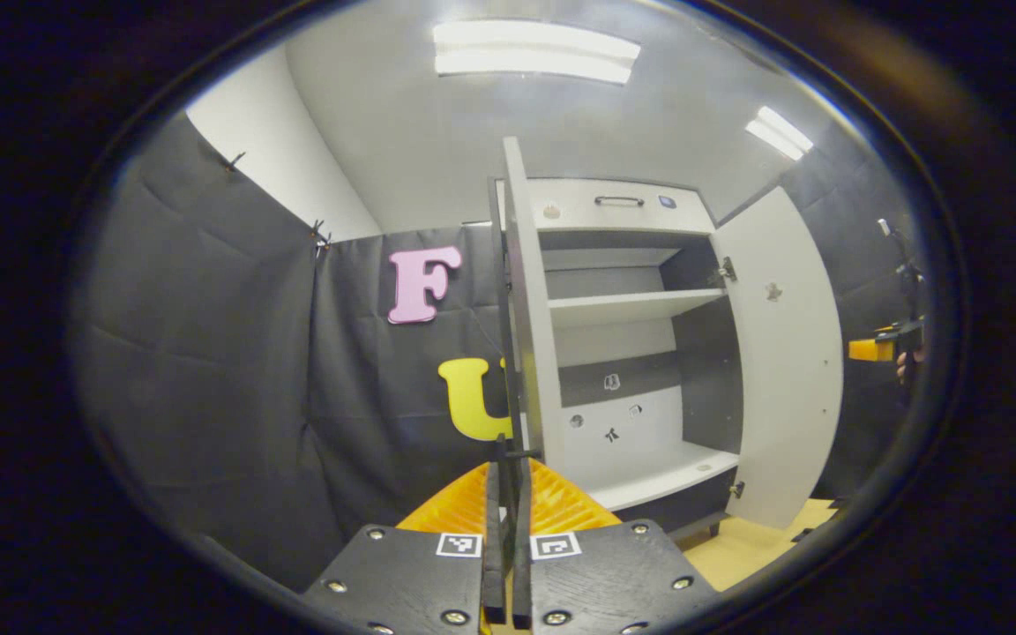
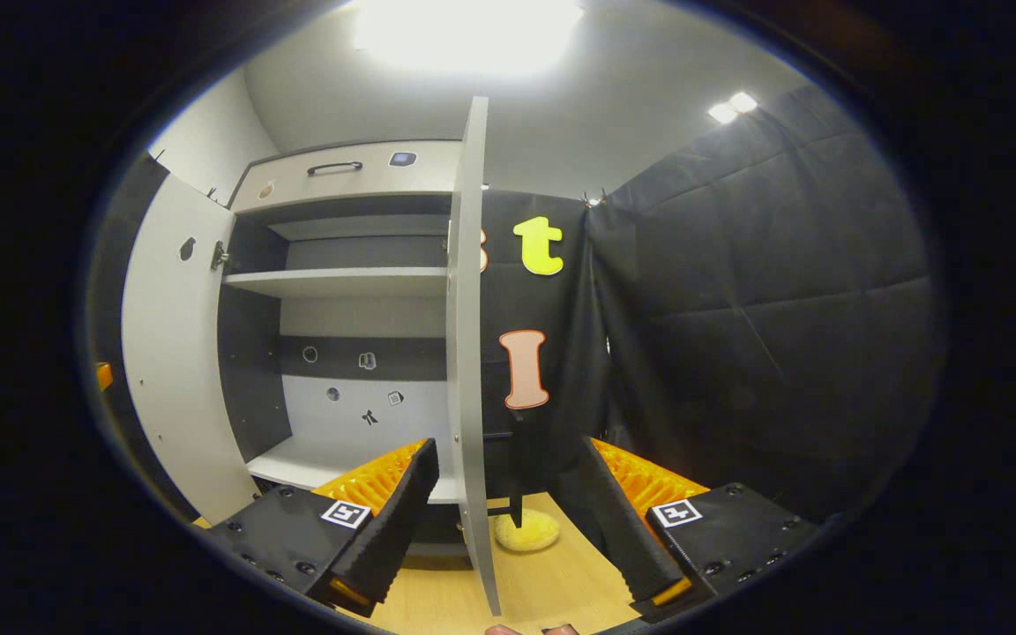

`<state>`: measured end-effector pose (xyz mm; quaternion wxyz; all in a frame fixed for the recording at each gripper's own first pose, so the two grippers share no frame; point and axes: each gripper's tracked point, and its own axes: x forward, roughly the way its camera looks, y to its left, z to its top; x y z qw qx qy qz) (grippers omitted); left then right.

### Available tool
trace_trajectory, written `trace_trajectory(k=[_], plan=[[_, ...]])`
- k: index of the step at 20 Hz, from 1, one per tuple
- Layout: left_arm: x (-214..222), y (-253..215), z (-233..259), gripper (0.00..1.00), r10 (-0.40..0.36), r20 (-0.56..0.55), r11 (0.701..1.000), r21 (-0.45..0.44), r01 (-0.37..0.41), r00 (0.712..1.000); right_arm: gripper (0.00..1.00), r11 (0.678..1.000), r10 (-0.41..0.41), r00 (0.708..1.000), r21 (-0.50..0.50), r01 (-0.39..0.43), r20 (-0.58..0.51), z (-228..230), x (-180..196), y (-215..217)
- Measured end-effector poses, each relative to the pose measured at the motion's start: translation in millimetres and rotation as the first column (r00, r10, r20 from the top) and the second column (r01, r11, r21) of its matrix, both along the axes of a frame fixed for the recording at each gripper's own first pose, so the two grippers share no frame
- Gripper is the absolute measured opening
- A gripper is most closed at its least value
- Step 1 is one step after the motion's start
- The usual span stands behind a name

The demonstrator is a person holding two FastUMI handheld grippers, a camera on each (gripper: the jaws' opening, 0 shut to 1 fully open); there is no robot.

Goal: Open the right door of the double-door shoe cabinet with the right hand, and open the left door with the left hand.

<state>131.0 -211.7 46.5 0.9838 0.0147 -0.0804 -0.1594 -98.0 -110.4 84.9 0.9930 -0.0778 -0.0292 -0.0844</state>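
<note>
The white shoe cabinet (image 1: pixel 623 304) stands with both doors swung out, its shelves and dark inner walls bare. In the left gripper view the left door (image 1: pixel 526 309) is edge-on straight ahead, and my left gripper (image 1: pixel 508 467) is shut on that door's thin dark handle (image 1: pixel 501 335). The right door (image 1: pixel 781 353) hangs wide at the right. In the right gripper view the right door (image 2: pixel 468 353) is edge-on between the spread fingers of my right gripper (image 2: pixel 510 450), which is open and touches neither the door nor its dark handle (image 2: pixel 515 476). The left door (image 2: pixel 173 353) shows at the left.
A top drawer with a dark handle (image 1: pixel 618 201) caps the cabinet. Black cloth walls close in on both sides. A small round yellow thing (image 2: pixel 526 534) lies on the wooden floor (image 2: pixel 561 582) below the right door. The other gripper (image 1: pixel 887 348) shows far right.
</note>
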Motion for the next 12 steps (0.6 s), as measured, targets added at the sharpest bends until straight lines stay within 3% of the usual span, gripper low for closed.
trace_trajectory(k=[3,6,8,9,12], plan=[[-28.4,-29.4,-9.1,0.1,0.049,-0.03,0.999,-0.001,-0.049,0.998,0.99,0.998,0.057,0.998,-0.001,-0.057,-0.017,2.4,-13.4,-8.5],[-61.6,-58.9,-27.5,0.95,0.103,-0.11,0.993,-0.045,-0.109,0.989,0.99,0.992,0.125,0.991,0.007,-0.125,-0.051,-8.1,-24.8,-13.3],[-82.6,-72.9,-39.2,0.96,0.111,-0.159,0.989,-0.084,-0.125,0.981,0.94,0.985,0.17,0.982,0.019,-0.169,-0.082,-21.6,-29.5,-14.7],[-93.4,-77.7,-42.9,0.95,0.117,-0.176,0.986,-0.094,-0.135,0.977,0.98,0.981,0.192,0.977,0.032,-0.19,-0.092,-27.6,-31.6,-16.1],[-124.1,-77.3,-41.8,0.95,0.165,-0.187,0.978,-0.093,-0.185,0.968,0.94,0.968,0.249,0.962,0.05,-0.245,-0.113,-41.1,-36.6,-20.2]])
